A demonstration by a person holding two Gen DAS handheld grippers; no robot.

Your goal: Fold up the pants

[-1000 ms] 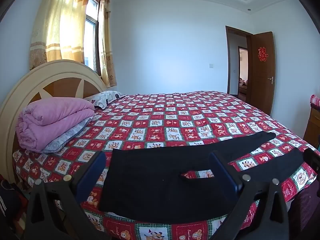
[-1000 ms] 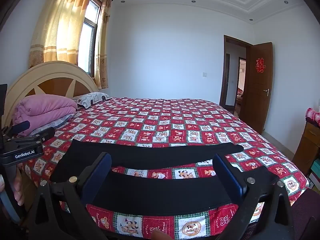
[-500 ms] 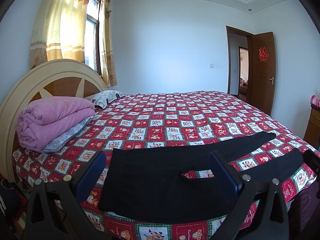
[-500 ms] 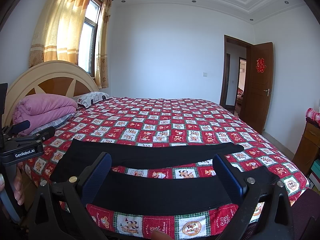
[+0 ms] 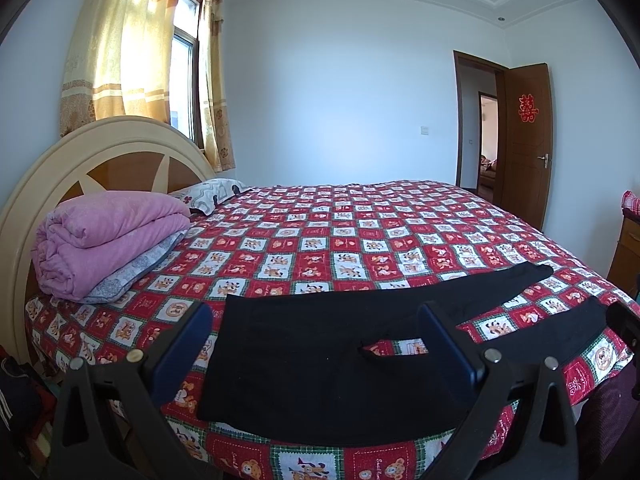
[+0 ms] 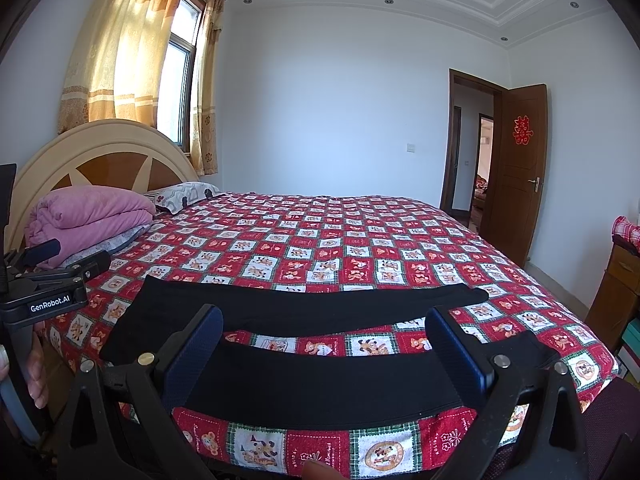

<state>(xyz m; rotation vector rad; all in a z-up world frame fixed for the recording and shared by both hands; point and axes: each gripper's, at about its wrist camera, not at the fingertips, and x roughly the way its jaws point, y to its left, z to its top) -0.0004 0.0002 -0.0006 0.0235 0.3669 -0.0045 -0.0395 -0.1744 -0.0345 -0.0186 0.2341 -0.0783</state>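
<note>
The left gripper (image 5: 316, 344) is hovering at the bottom of its frame with its jaws spread wide and nothing between them, its blue-padded fingers (image 5: 182, 350) framing the waist end of the black pants (image 5: 320, 372). The pants are lying flat across the near edge of the bed (image 5: 360, 240), waist toward the lower left and the two legs splitting toward the right edge. In the right wrist view, the right gripper (image 6: 324, 354) is likewise gaping wide and gripping nothing, bracketing the nearer trouser leg in the lower centre, with the pants (image 6: 320, 384) running left to right just beyond its tips. The left gripper (image 6: 48, 280) is showing at the left edge there, with a hand (image 6: 34, 372) on its handle. Farther out, a folded pink quilt (image 5: 104, 236) is sitting at centre left against the headboard (image 5: 100, 144), beside a pillow (image 5: 212, 194). An open brown door (image 5: 524, 144) is standing at the right, and curtains (image 5: 120, 48) are hanging at the upper left.
</note>
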